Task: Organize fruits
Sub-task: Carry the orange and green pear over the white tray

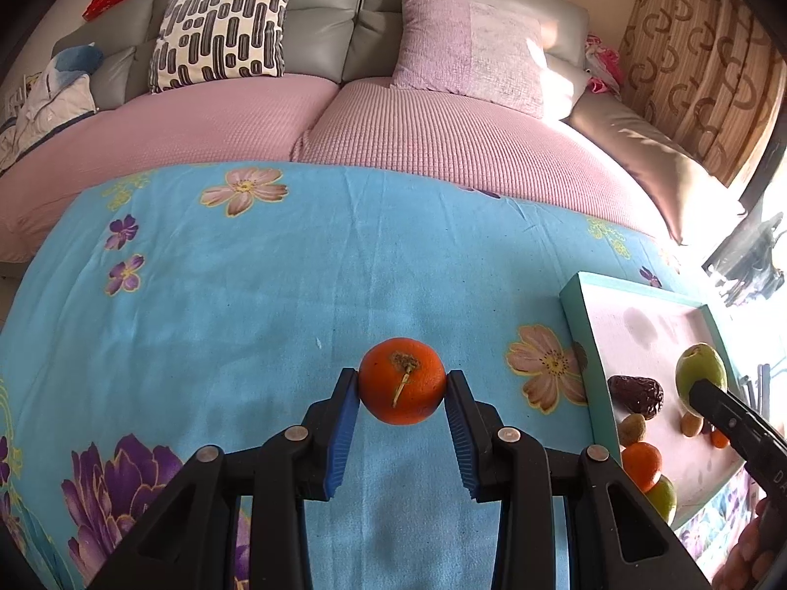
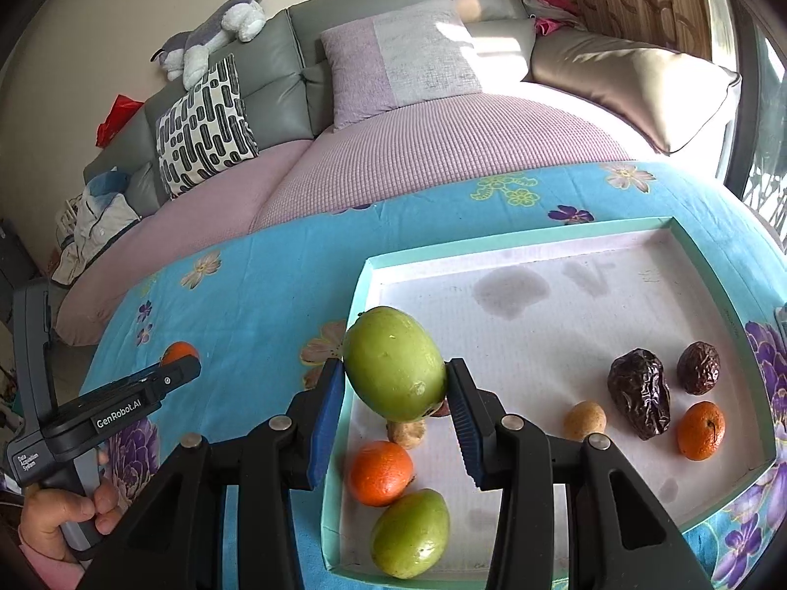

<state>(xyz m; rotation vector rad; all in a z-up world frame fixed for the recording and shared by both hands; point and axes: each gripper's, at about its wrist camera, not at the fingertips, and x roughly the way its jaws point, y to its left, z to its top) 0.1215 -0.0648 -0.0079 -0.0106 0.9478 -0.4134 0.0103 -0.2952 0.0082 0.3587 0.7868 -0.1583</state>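
Observation:
My left gripper (image 1: 402, 383) is shut on a small orange (image 1: 402, 380), held above the blue flowered cloth (image 1: 246, 305) left of the tray. My right gripper (image 2: 396, 376) is shut on a large green fruit (image 2: 393, 361) over the left part of the teal-rimmed white tray (image 2: 516, 241). In the tray lie another green fruit (image 2: 410, 533), an orange (image 2: 381, 472), a second orange (image 2: 701, 430), two dark wrinkled dates (image 2: 639, 393), and two small tan fruits (image 2: 584, 420). The left wrist view shows the tray (image 1: 585, 334) at right with the right gripper's finger over it.
A sofa with pink cover (image 1: 393, 132) and cushions (image 1: 472, 44) lies behind the table. A patterned cushion (image 1: 221, 29) and a plush toy (image 2: 216, 29) sit on the backrest. A hand (image 2: 64, 516) grips the left tool's handle at lower left. Curtain (image 1: 698, 59) at right.

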